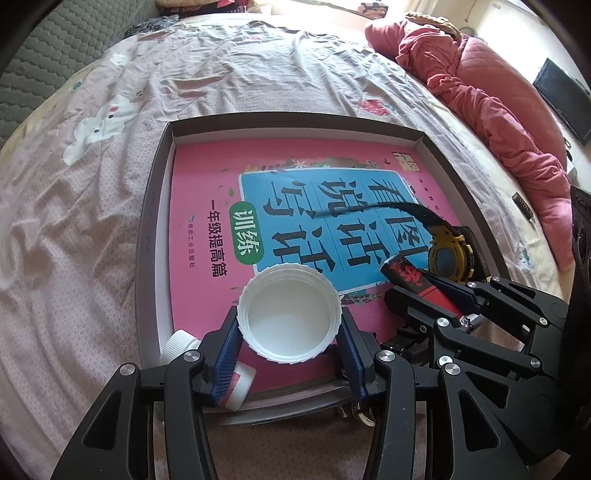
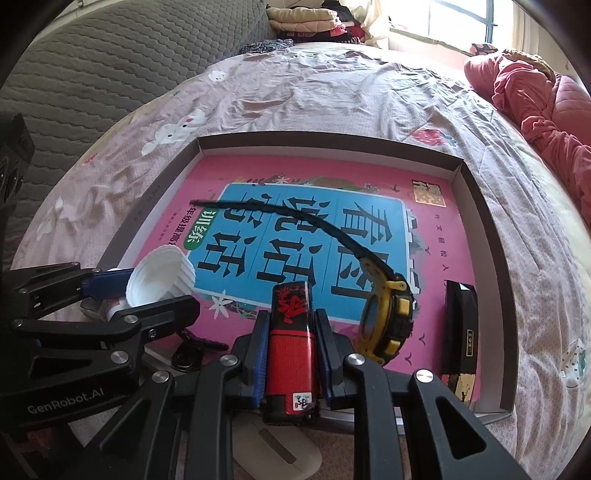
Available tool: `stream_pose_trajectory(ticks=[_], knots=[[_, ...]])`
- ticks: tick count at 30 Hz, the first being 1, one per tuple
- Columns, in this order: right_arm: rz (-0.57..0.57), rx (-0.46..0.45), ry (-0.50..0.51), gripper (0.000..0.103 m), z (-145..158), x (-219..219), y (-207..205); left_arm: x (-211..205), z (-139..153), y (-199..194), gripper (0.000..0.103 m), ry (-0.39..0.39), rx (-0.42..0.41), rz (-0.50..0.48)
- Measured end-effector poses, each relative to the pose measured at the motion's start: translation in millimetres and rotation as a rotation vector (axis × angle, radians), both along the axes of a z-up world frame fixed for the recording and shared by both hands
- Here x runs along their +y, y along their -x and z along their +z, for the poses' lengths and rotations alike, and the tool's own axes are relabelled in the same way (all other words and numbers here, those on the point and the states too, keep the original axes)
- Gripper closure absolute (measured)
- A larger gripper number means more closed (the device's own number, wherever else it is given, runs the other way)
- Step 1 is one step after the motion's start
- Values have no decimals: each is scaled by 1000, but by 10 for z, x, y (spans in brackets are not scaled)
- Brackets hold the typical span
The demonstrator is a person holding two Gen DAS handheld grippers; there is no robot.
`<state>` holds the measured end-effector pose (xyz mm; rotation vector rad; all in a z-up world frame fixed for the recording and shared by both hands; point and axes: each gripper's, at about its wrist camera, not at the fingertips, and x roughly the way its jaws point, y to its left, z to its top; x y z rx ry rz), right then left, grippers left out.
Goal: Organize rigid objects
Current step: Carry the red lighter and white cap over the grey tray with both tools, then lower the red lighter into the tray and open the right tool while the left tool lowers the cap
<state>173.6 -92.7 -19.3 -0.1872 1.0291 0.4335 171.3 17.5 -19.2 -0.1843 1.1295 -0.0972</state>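
Left jaws pinching ribbed white cap point(image 1: 290, 312) — right jaws, red-black lighter point(image 2: 291, 343).

Bedroom, daylight, bed fills the view.
Pink sheet point(image 1: 207, 81) with rabbit and strawberry prints, creased. Grey quilted headboard point(image 2: 110, 48) behind. Red quilt point(image 1: 491, 96) bunched on right. Bright window point(image 2: 461, 18) with bars beyond; folded clothes point(image 2: 314, 18) beside it. Dark screen point(image 1: 561, 96) far right.

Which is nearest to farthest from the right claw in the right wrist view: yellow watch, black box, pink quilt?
1. yellow watch: just right of the right claw, which is shut on the red lighter, on the pink book.
2. black box: farther right, by the tray's right wall.
3. pink quilt: far upper right, on the bed.
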Motion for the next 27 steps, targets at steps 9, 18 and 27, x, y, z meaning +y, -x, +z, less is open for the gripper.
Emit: stream_pose_trajectory(ticks=[9,18,27], knots=[[9,6,24,80,-36,24,-47,-13,-9,-26,52,4,9,0],[17,-1,56,80,-35,51,-50,-18,-28,-81,52,2,21,-3],[40,-21,94,77,6,68,2,-34,-44,-200,52,-11,28,-16]])
